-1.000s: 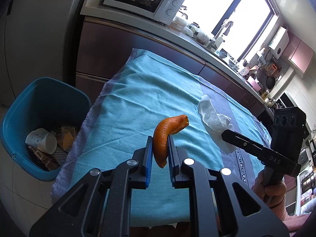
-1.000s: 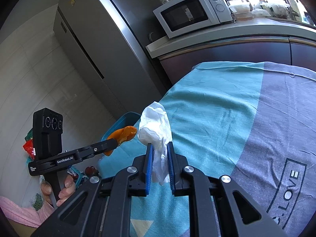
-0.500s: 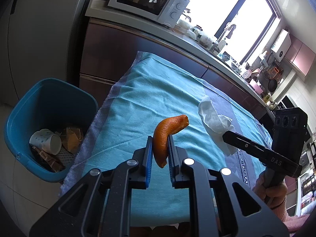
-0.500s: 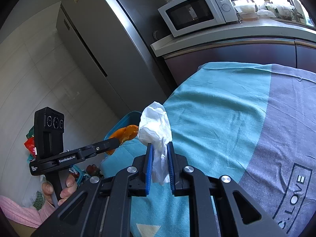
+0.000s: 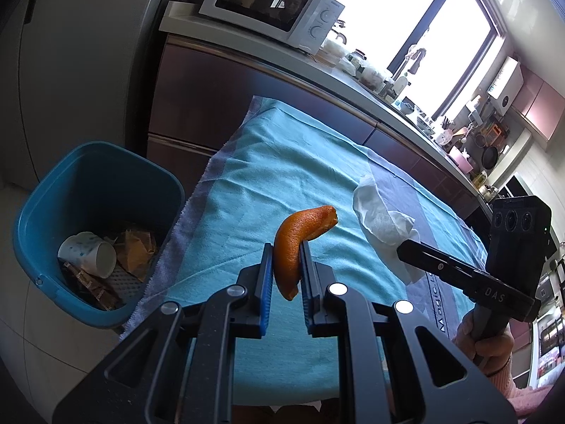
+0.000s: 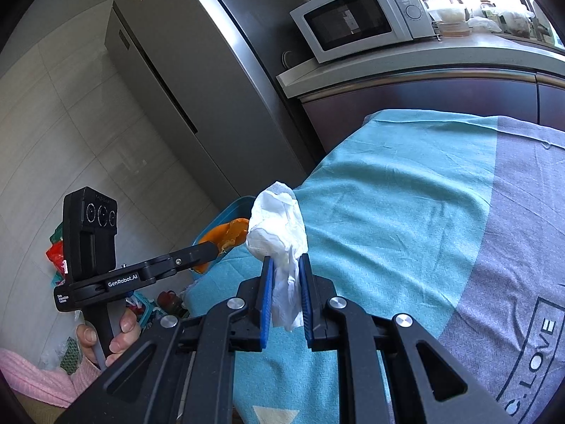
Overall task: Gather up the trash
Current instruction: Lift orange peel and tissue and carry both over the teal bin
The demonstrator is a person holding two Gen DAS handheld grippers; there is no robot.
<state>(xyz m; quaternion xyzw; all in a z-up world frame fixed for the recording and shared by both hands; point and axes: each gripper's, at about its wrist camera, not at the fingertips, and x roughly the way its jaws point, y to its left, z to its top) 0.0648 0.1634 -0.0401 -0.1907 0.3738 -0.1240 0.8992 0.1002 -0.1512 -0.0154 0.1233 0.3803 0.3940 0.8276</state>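
My left gripper point(image 5: 286, 252) is shut on a curved piece of orange peel point(image 5: 296, 238), held above the teal cloth of the table point(image 5: 282, 162). My right gripper point(image 6: 286, 263) is shut on a crumpled white tissue point(image 6: 279, 226), also above the cloth. The left wrist view shows the right gripper point(image 5: 402, 247) with the tissue point(image 5: 381, 219) at the right. Seen from the right wrist, the left gripper point(image 6: 212, 247) holds the peel point(image 6: 227, 233) near the table's left end. A blue bin point(image 5: 88, 176) stands on the floor left of the table, with a paper cup point(image 5: 88, 254) and brown wrappers inside.
A kitchen counter point(image 5: 282, 70) with a white microwave point(image 5: 268, 3) runs behind the table. A tall steel fridge point(image 6: 197, 70) stands past the bin. A person's hand point(image 5: 483, 342) grips the right handle. Bags and clutter point(image 6: 148, 304) lie on the floor.
Both views have drifted slightly leftward toward the bin, which sits a little nearer the centre. Both grips are unchanged.
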